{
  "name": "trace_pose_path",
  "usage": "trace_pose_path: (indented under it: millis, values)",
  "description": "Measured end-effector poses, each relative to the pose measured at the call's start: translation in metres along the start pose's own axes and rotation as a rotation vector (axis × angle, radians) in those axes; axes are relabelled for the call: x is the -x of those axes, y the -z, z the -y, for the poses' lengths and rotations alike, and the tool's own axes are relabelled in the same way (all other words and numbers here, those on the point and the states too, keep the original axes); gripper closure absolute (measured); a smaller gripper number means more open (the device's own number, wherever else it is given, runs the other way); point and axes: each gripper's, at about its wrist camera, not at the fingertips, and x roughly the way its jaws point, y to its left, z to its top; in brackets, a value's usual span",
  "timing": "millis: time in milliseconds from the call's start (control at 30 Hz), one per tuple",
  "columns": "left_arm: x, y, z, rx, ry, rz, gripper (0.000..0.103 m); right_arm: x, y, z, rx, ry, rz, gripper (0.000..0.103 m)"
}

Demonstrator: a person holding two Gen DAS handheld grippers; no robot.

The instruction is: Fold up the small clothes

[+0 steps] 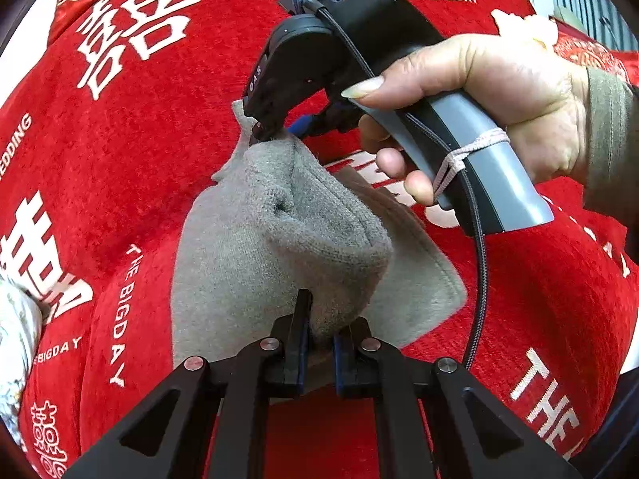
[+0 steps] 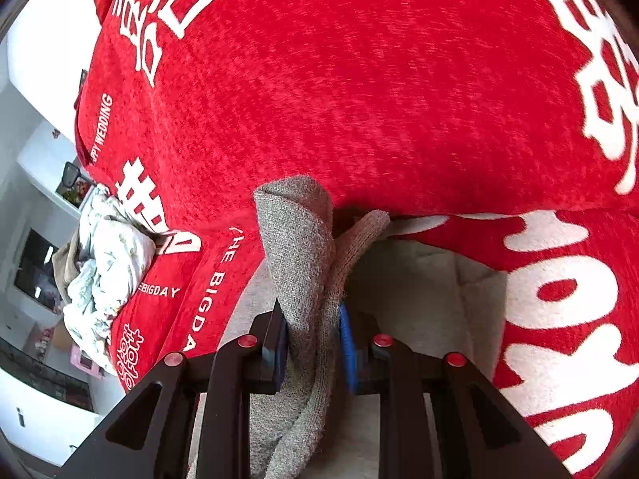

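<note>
A small grey knitted garment [image 1: 279, 239] lies partly lifted over a red blanket [image 1: 159, 159] with white lettering. My left gripper [image 1: 319, 335] is shut on the near fold of the grey garment. In the left wrist view a person's hand [image 1: 479, 95] holds my right gripper [image 1: 263, 129], which is shut on the garment's far corner. The right wrist view shows that gripper [image 2: 313, 343] close up, its blue-padded fingers [image 2: 347, 343] clamped on a bunched strip of the grey knit [image 2: 299, 247]. The cloth hangs stretched between the two grippers, with a flat grey part [image 1: 419, 279] resting underneath.
A crumpled white floral cloth [image 2: 104, 271] sits at the blanket's left edge. Beyond that edge are white furniture and a floor [image 2: 36, 319]. A black cable [image 1: 479, 279] hangs from the right gripper's handle. The red blanket spreads wide on all sides.
</note>
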Motion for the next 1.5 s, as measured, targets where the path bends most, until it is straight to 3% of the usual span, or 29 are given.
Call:
trace_pose_path:
  millis: [733,833,867,900,933,967,1000,1067,1133,1200,1300,1400,1433,1500]
  values:
    - [-0.042,-0.001,0.053,-0.135,-0.031,-0.095,0.093,-0.007,0.028,0.087,-0.155,-0.055,0.021,0.078]
    - [-0.047,-0.002,0.05,-0.125,-0.02,-0.117,0.092,-0.006,0.029,0.092,-0.164,-0.044,0.019,0.07]
    - [-0.046,-0.003,0.047,-0.116,-0.004,-0.126,0.081,-0.001,0.029,0.094,-0.168,-0.031,0.019,0.07]
    - [-0.044,-0.004,0.043,-0.098,0.037,-0.131,0.061,0.002,0.029,0.094,-0.172,-0.024,0.025,0.069]
    - [-0.041,-0.006,0.038,-0.078,0.062,-0.132,0.048,0.009,0.029,0.095,-0.177,-0.018,0.034,0.069]
    - [-0.036,-0.008,0.03,-0.046,0.079,-0.121,0.025,0.019,0.028,0.095,-0.183,-0.022,0.051,0.069]
    - [-0.029,-0.009,0.022,-0.016,0.094,-0.097,0.012,0.028,0.028,0.094,-0.184,-0.024,0.069,0.069]
    - [-0.013,-0.011,0.003,0.042,0.148,-0.052,0.011,0.049,0.029,0.084,-0.161,-0.03,0.115,0.061]
    - [0.0,-0.016,-0.018,0.096,0.235,-0.029,0.011,0.057,0.03,0.071,-0.137,-0.064,0.129,0.032]
    - [0.006,-0.022,-0.041,0.157,0.271,-0.005,0.011,0.058,0.032,0.057,-0.122,-0.124,0.118,0.015]
    - [-0.004,-0.029,-0.088,0.311,0.246,-0.012,0.011,0.043,0.036,0.039,-0.119,-0.237,0.07,0.016]
    - [-0.036,-0.028,-0.129,0.426,0.137,-0.073,0.011,0.022,0.041,0.04,-0.17,-0.295,0.023,0.016]
    - [-0.05,-0.025,-0.14,0.459,0.1,-0.116,0.012,0.016,0.043,0.043,-0.192,-0.296,0.01,0.016]
    - [-0.075,-0.017,-0.152,0.523,0.114,-0.193,0.011,0.006,0.045,0.052,-0.217,-0.227,-0.003,0.016]
